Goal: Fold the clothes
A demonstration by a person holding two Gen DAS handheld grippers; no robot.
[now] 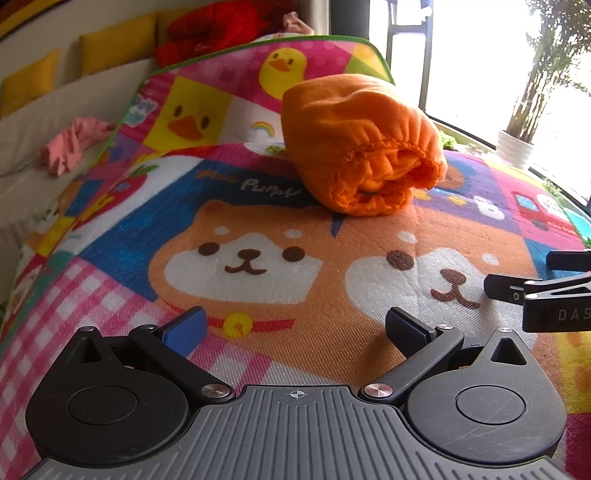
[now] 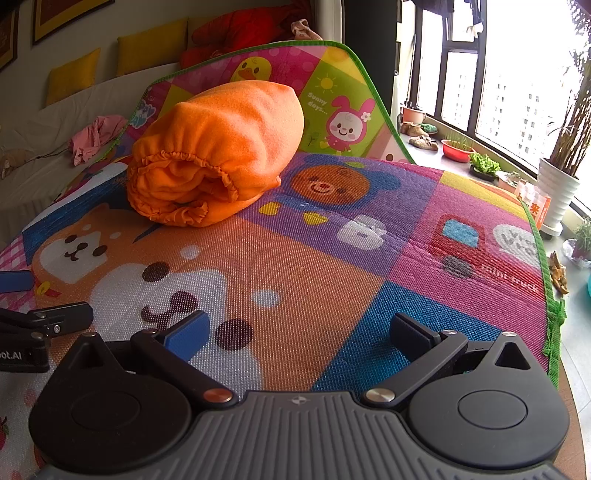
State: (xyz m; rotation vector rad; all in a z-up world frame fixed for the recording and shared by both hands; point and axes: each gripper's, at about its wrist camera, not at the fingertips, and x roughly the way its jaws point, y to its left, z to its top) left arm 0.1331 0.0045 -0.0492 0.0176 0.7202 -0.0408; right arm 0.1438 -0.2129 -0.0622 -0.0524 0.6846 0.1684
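An orange fleece garment (image 1: 354, 144) lies folded into a thick bundle on the colourful cartoon mat (image 1: 258, 229), its elastic hem facing me. It also shows in the right wrist view (image 2: 214, 151). My left gripper (image 1: 295, 326) is open and empty, low over the mat, well short of the bundle. My right gripper (image 2: 299, 332) is open and empty too, to the right of the left one. The right gripper's fingers (image 1: 517, 291) show at the right edge of the left wrist view; the left gripper's fingers (image 2: 55, 319) show at the left edge of the right wrist view.
A crumpled pink garment (image 1: 74, 144) lies on the white sofa (image 1: 44, 122) to the left; it also shows in the right wrist view (image 2: 96, 136). Red clothing (image 2: 236, 29) and yellow cushions (image 2: 74, 74) sit behind. Plant pots (image 2: 554, 192) line the window sill right of the mat's edge (image 2: 550, 295).
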